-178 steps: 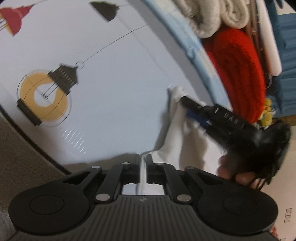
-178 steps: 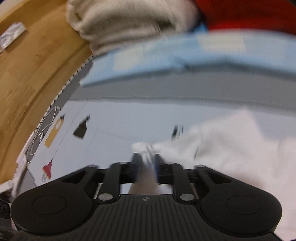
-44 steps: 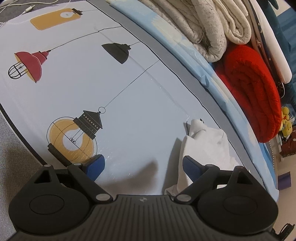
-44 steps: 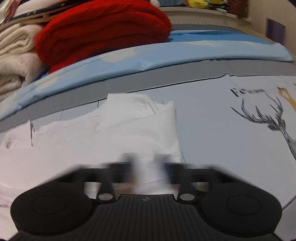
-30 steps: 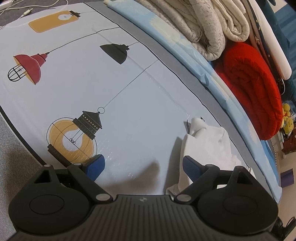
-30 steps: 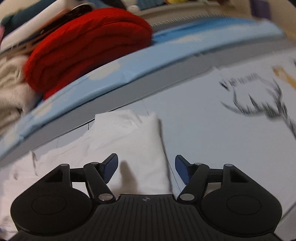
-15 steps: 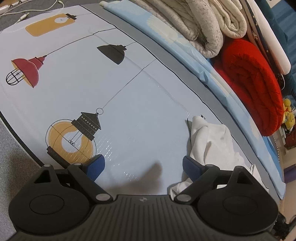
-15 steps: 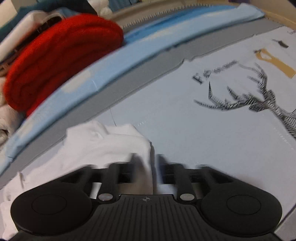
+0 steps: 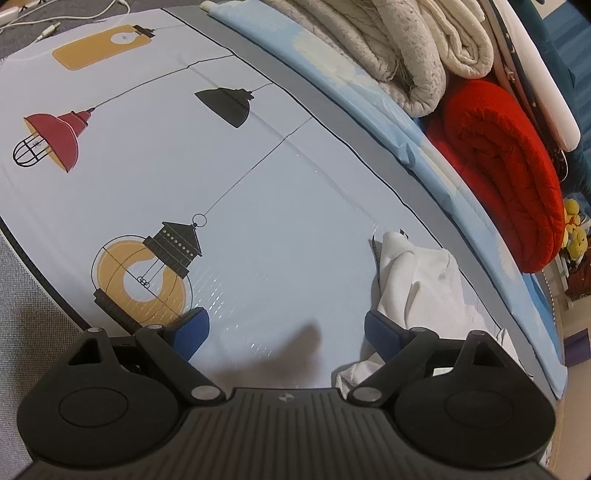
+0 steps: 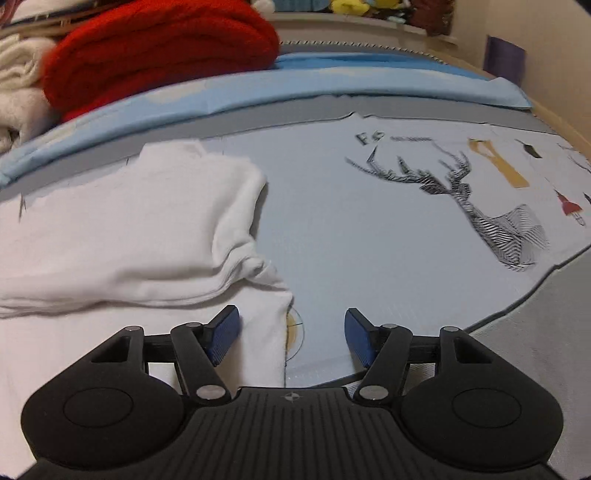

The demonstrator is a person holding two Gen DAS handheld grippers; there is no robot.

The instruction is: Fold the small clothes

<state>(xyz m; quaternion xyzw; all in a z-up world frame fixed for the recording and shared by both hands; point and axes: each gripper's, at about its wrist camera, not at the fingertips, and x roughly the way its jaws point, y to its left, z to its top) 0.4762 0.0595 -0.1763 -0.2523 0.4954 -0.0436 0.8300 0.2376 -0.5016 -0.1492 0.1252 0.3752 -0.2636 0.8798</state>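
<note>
A white garment (image 10: 129,236) lies partly folded on the pale blue printed mat (image 10: 362,236), one layer doubled over another. My right gripper (image 10: 291,334) is open and empty, low over the garment's right edge, its left finger above the cloth. In the left wrist view the same garment (image 9: 417,280) lies bunched at the right. My left gripper (image 9: 286,330) is open wide and empty over bare mat (image 9: 258,221), its right finger beside the cloth.
A rolled red blanket (image 9: 506,177) and cream blankets (image 9: 417,51) lie on a light blue sheet (image 9: 369,99) along the mat's far edge; the red blanket also shows in the right wrist view (image 10: 159,48). Grey carpet (image 9: 26,306) borders the mat. Cables (image 9: 74,18) lie at far left.
My right gripper, shut about half a second ago, has opened and drawn back to the garment's right edge. My left gripper stays open and has barely moved.
</note>
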